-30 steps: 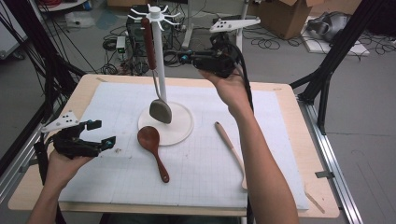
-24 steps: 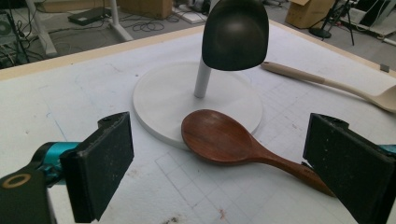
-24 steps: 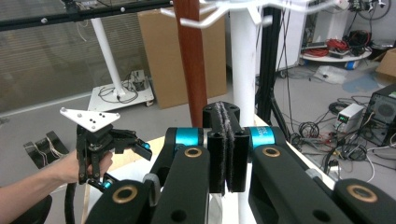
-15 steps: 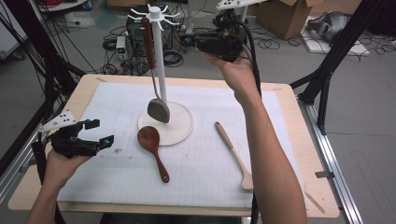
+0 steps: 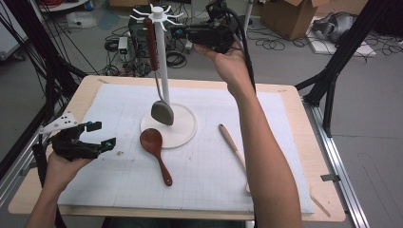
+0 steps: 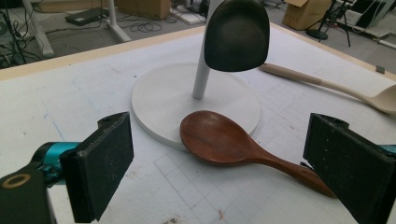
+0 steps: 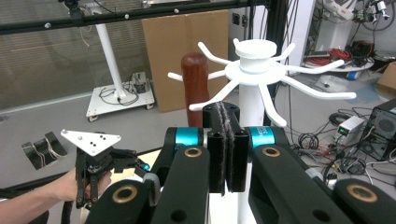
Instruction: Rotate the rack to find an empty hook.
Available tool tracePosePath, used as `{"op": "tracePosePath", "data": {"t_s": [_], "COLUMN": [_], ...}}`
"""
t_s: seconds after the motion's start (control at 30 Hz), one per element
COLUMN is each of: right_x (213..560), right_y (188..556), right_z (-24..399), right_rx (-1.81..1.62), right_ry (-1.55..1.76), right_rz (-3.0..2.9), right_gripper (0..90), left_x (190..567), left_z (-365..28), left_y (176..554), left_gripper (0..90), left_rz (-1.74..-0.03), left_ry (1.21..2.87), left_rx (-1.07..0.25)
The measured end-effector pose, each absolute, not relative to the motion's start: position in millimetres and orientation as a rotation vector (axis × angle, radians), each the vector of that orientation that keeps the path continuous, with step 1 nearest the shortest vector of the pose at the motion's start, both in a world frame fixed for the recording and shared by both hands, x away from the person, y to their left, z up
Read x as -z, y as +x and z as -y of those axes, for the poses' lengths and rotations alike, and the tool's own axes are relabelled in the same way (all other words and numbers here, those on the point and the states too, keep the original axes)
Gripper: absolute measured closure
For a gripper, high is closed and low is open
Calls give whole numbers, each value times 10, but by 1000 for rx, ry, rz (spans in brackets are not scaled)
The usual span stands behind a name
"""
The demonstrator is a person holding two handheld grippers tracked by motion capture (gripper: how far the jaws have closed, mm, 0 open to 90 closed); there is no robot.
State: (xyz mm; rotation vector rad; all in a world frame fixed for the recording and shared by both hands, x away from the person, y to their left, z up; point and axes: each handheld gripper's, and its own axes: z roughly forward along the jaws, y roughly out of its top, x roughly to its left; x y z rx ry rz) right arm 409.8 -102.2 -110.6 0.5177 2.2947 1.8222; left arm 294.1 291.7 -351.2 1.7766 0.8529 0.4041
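The right gripper (image 5: 183, 32) is up high, just beside the top of the white rack (image 5: 161, 71). Its two black jaws are pressed flat together with nothing between them. The right gripper view looks straight at the rack's top, where white hooks stick out like spokes.

A spatula (image 5: 159, 95) hangs from one hook. Its red-brown handle is at the top and its dark scoop hangs low, just above the rack's round white base.

The left gripper (image 5: 103, 135) is low over the left side of the table (image 5: 294, 118). Its jaws are wide apart and hold nothing. They point toward the brown wooden spoon (image 6: 224, 140).

The brown wooden spoon lies flat on the white mat. Its bowl touches the edge of the rack's base. A pale wooden spoon (image 5: 230, 142) lies on the mat to the right of the rack, well apart from the brown one.
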Motion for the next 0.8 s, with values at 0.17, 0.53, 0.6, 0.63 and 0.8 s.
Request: {"op": "tracePosePath", "data": {"t_s": [0.17, 0.53, 0.6, 0.63, 0.8], "right_x": [1124, 1076, 1067, 1063, 1049], "right_y": [4113, 3987, 3966, 3961, 3936], "right_z": [920, 808, 785, 773, 719], "right_rx": [-1835, -1795, -1778, -1772, -1740], "right_ry": [502, 498, 502, 503, 514], "right_rz": [-2303, -2279, -2277, -2277, -2264], "right_gripper": [896, 898, 897, 898, 898], "left_x": [3505, 3471, 3475, 3477, 3480], "left_z": [-2932, -2927, -2918, -2916, -2919], "left_y": [2925, 2911, 2915, 2917, 2922], "left_gripper": [89, 90, 90, 90, 90], "left_rz": [-856, -845, -844, -842, -844], "left_ry": [1772, 1771, 1773, 1774, 1779], "left_rx": [-408, -412, -409, -409, -404]}}
